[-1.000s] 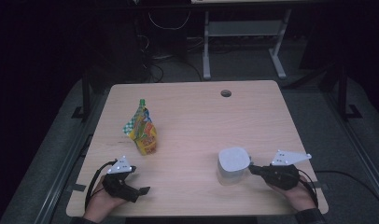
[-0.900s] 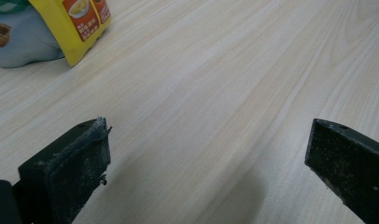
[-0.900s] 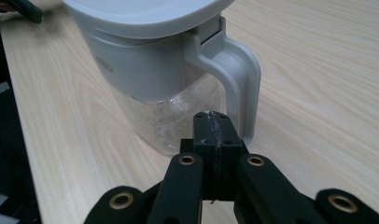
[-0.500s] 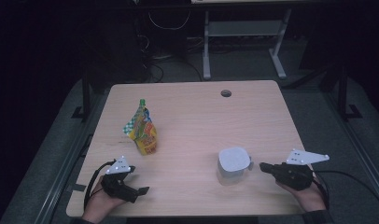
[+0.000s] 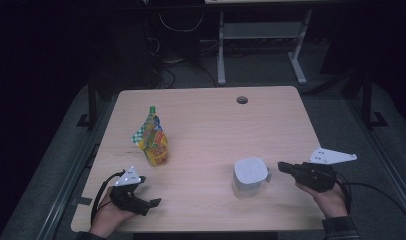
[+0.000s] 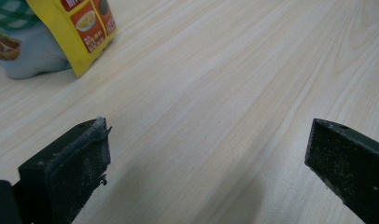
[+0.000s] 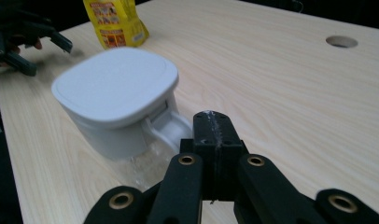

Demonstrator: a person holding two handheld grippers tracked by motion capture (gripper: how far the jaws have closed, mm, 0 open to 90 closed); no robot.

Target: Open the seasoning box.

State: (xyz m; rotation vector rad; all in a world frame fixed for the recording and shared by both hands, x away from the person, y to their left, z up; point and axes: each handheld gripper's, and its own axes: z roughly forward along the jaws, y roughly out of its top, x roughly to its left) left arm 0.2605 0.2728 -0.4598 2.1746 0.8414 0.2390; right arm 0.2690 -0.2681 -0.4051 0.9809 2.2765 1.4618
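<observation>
A white tub (image 5: 249,177) with a closed white lid (image 7: 114,84) stands on the near right part of the wooden table (image 5: 211,120). The lid has rounded corners and sits flat on the rim, so what the tub holds cannot be seen; below the lid the wall looks pale and partly see-through, but no contents can be made out. In the right gripper view a small latch or tab (image 7: 165,122) juts from the side of the tub that faces the right gripper (image 5: 281,167). That gripper is held in the person's right hand (image 5: 330,197) just to the right of the tub, pointing at it, with its tips near the tab but apart from it. Its jaws are pressed together with nothing between them, as the right gripper view shows plainly. On the left half of the table a yellow pouch (image 5: 152,140) with a green cap (image 5: 152,108) stands upright, sealed, with printed pictures of food on its front; its contents are hidden. The pouch is well apart from the tub. The left gripper (image 5: 153,202) lies low at the near left edge in the left hand (image 5: 107,216), below the pouch and apart from it. Its jaws stand wide apart over bare wood, holding nothing; in the left gripper view the pouch's lower corner (image 6: 85,35) lies beyond them at upper left.
</observation>
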